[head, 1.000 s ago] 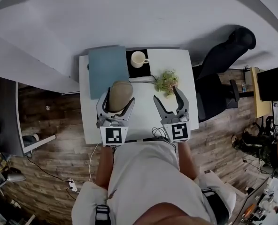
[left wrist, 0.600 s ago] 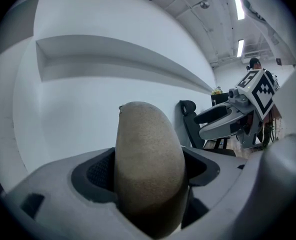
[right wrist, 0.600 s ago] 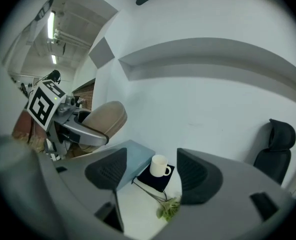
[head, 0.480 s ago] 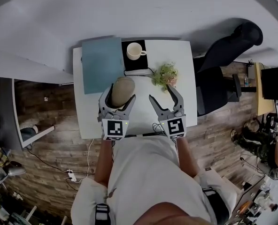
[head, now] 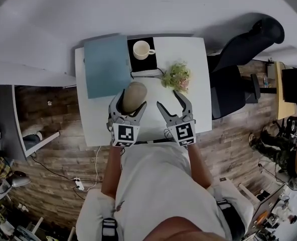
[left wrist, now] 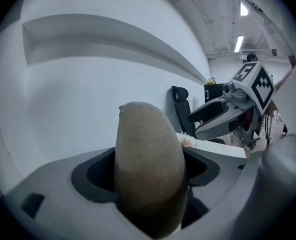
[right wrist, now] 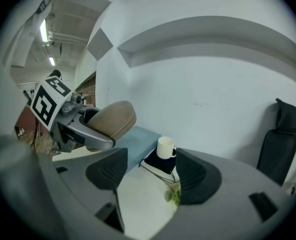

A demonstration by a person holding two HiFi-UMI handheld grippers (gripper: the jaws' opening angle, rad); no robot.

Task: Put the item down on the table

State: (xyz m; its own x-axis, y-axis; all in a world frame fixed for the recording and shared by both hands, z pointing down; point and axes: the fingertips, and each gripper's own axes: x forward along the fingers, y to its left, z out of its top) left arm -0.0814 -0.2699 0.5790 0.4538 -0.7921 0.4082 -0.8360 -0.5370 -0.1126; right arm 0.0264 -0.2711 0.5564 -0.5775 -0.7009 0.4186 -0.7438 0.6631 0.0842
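Observation:
A tan, rounded oval item [head: 132,96] sits between the jaws of my left gripper [head: 130,98], which is shut on it above the white table [head: 198,89]. In the left gripper view the tan item [left wrist: 148,169] fills the gap between the dark pads and stands up past them. The right gripper view shows the same item [right wrist: 112,120] held out over the table's left part. My right gripper [head: 175,97] hangs open beside it with nothing between its fingers; in its own view the right gripper [right wrist: 148,173] frames the bare tabletop.
On the table lie a blue-grey flat pad [head: 106,65] at the back left, a white mug [head: 141,49] on a black mat, and a small green plant [head: 176,77]. A black office chair [head: 239,59] stands right of the table. A white wall runs behind.
Both grippers have sunk toward the table, the left one still carrying the tan item. The right gripper stays open.

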